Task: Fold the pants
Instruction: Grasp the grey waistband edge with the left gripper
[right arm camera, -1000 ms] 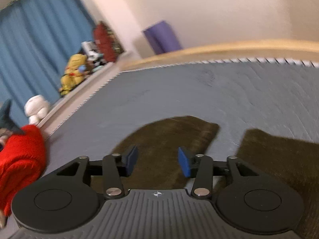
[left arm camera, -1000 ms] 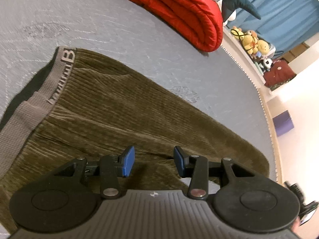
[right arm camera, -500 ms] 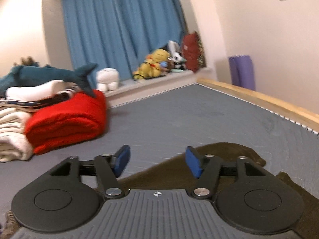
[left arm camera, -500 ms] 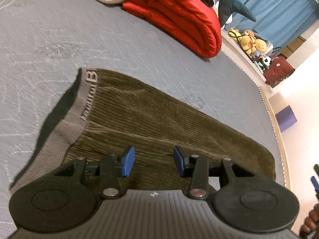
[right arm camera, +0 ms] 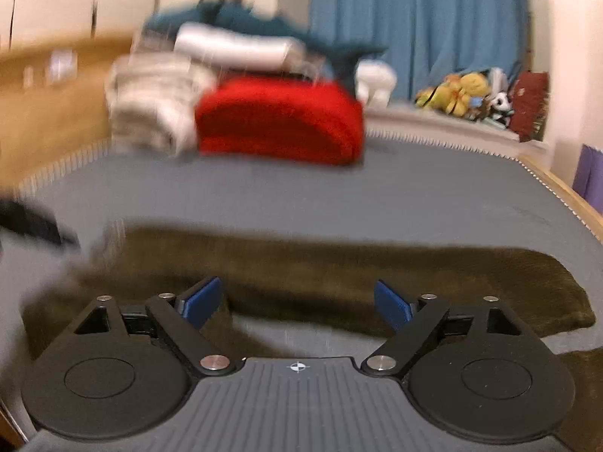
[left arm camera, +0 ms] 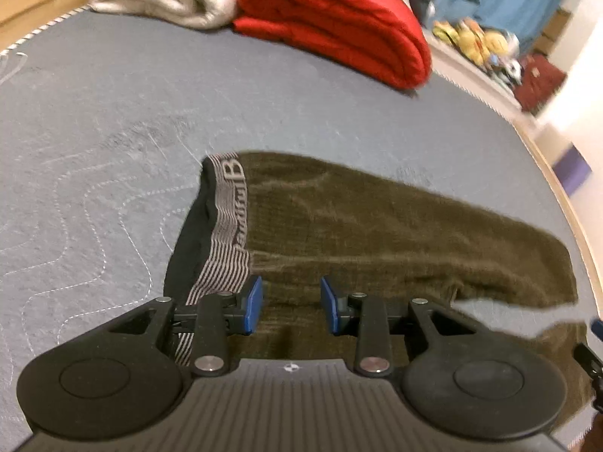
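Both jaws spread, nothing gripped.
Above the pants [left arm camera: 377, 233] on the bed [left arm camera: 113, 113], the left gripper [left arm camera: 290, 310] is held partly open; the right gripper [right arm camera: 297, 303] is spread wide, waistband [left arm camera: 230, 233] at ten o'clock.

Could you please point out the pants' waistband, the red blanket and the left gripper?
waistband [left arm camera: 230, 226], left wrist view, striped elastic band.
red blanket [left arm camera: 331, 19], left wrist view, top of the folded roll.
left gripper [left arm camera: 289, 310], left wrist view, midway between its blue fingertips.

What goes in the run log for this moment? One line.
task: fold pants | left claw: open, empty, over pants near waistband | right claw: open, empty | pants flat on mattress
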Available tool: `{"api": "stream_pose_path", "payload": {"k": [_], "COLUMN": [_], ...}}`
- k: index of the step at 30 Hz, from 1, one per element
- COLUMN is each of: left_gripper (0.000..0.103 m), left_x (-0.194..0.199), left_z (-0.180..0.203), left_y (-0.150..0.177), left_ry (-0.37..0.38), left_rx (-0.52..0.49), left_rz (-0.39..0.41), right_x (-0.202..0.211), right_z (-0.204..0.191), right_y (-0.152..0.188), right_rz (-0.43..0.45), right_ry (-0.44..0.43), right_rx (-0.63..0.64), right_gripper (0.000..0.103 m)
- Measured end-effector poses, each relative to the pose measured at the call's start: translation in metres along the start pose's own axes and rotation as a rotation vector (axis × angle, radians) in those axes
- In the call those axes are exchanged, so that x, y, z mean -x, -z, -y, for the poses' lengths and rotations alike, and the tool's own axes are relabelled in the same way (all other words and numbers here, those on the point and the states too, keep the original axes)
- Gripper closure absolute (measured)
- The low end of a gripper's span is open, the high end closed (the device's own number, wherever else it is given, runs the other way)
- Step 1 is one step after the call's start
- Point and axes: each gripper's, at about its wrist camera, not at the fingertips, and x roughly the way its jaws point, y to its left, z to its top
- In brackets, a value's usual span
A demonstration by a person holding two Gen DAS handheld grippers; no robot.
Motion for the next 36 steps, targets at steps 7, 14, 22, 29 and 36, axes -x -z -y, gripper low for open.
{"api": "stream_pose_path", "payload": {"k": [7, 14, 22, 29, 36], "left_gripper": [0.042, 0.038, 0.037, 0.036, 0.037], "left_x": [-0.007, -0.052, -0.060, -0.060, -0.062], "left_z": [-0.034, -0.072, -0.060, -0.064, -0.065], "left_y": [-0.013, -0.010, -0.011, -0.010, -0.009], "left_ry": [-0.048, -0.128, -0.171, -0.163, -0.154], "left_rx": [-0.077, 0.022, -0.004, 0.001, -0.005], "left_rz": [-0.024, -0.132, -0.140, -0.143, -0.150], "right_x": [-0.008, -0.017, -0.021, -0.022, -0.022], "right_z": [-0.057, -0.067, -0.054, -0.045, -0.045], "right_y": [0.013, 0.014, 0.015, 0.017, 0.017], "right_rz": [-0.007, -0.089, -0.122, -0.139, -0.138], "right_ry": [-0.104, -0.158, -0.130, -0.108, -0.108], "right_rx": [0.155, 0.145, 0.110, 0.076, 0.080], "right_gripper": [0.017, 0.015, 0.014, 0.014, 0.013]}}
